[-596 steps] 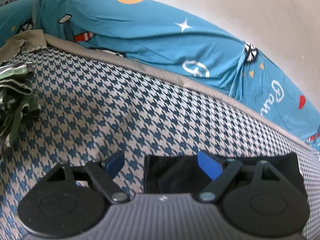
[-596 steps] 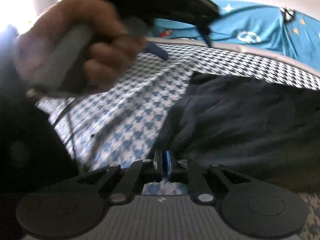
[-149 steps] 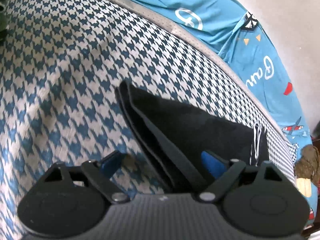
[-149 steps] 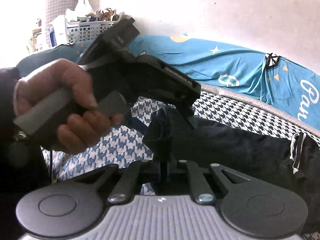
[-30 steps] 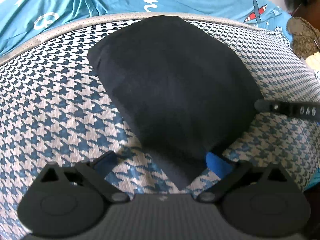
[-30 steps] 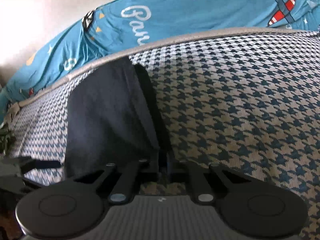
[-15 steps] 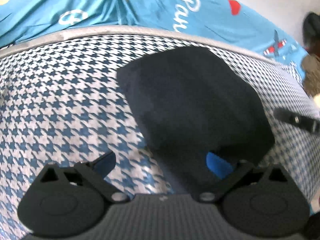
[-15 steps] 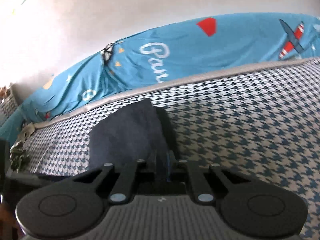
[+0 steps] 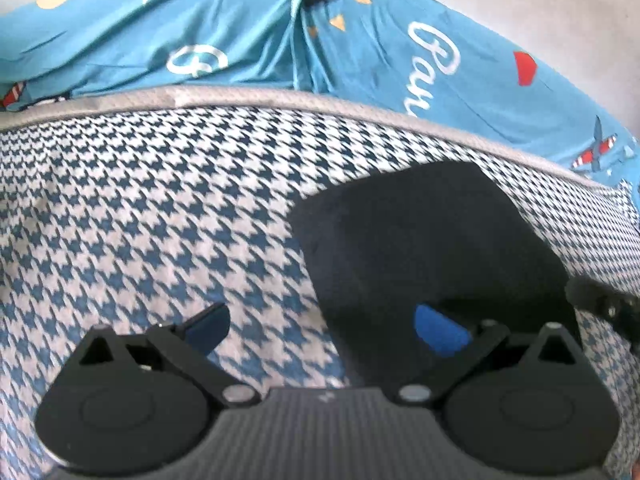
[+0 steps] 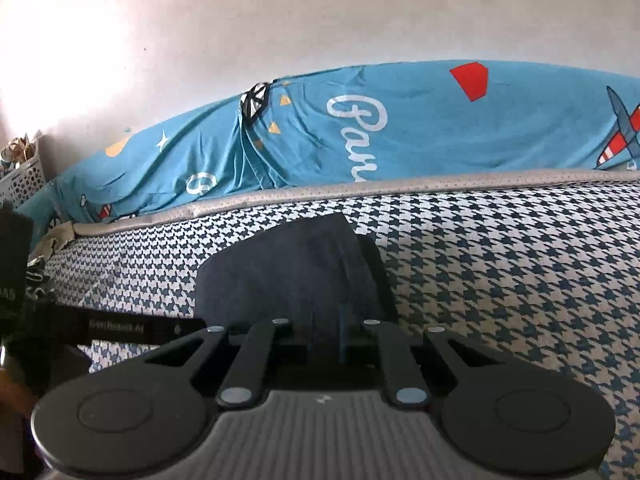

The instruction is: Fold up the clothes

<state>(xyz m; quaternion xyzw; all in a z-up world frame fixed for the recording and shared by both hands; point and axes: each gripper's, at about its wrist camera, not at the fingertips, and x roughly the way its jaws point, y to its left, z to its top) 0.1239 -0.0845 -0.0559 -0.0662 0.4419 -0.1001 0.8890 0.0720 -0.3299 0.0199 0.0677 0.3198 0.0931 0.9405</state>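
1 dark garment (image 9: 420, 248) lies folded on the houndstooth bed (image 9: 160, 208), long axis running toward the blue sheet (image 9: 248, 40) lettered "Pa…". The left gripper (image 9: 320, 326) is spread wide; the right gripper (image 10: 326, 334) pinches the garment's near edge.

This is a bedroom in a home. A mattress (image 10: 500, 280) with a blue and white houndstooth cover fills the views, and a blue sheet (image 10: 400, 140) printed with stars, planes and letters lies bunched along a plain wall (image 10: 280, 20). A white plastic basket (image 10: 24, 180) stands at the far left.
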